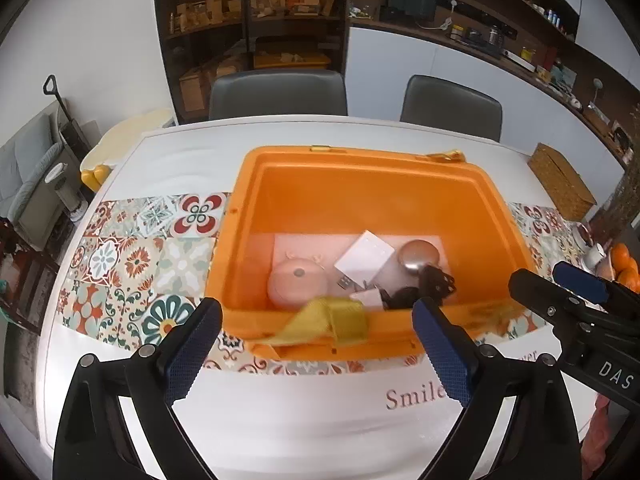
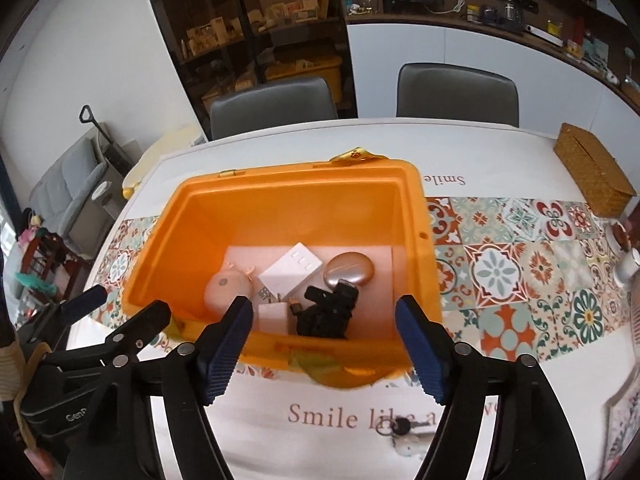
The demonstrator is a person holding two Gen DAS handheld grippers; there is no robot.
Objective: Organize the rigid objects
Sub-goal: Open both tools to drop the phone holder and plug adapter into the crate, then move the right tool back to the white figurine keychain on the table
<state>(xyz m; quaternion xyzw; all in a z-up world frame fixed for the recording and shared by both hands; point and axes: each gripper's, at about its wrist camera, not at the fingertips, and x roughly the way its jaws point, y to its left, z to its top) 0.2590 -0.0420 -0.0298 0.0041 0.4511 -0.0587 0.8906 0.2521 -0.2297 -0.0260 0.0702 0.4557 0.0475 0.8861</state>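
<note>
An open orange bin (image 1: 360, 196) (image 2: 280, 208) stands on the table. Inside lie a pink round gadget (image 1: 298, 286) (image 2: 228, 286), a white box (image 1: 364, 258) (image 2: 290, 270), a metallic oval case (image 1: 420, 254) (image 2: 349, 270), a small white charger (image 2: 273, 316) and a black tangled object (image 1: 428, 286) (image 2: 326, 312). My left gripper (image 1: 316, 340) is open and empty at the bin's near wall. My right gripper (image 2: 324, 342) is open and empty, just before the bin; it also shows in the left wrist view (image 1: 560, 284). A key set (image 2: 402, 430) lies on the table beneath the right gripper.
A yellow cloth strap (image 1: 332, 320) hangs over the bin's near rim. A woven box (image 2: 592, 168) sits at the table's far right. Oranges (image 1: 626, 266) and small white cups (image 2: 626, 268) are at the right edge. Two grey chairs (image 1: 280, 94) stand behind the table.
</note>
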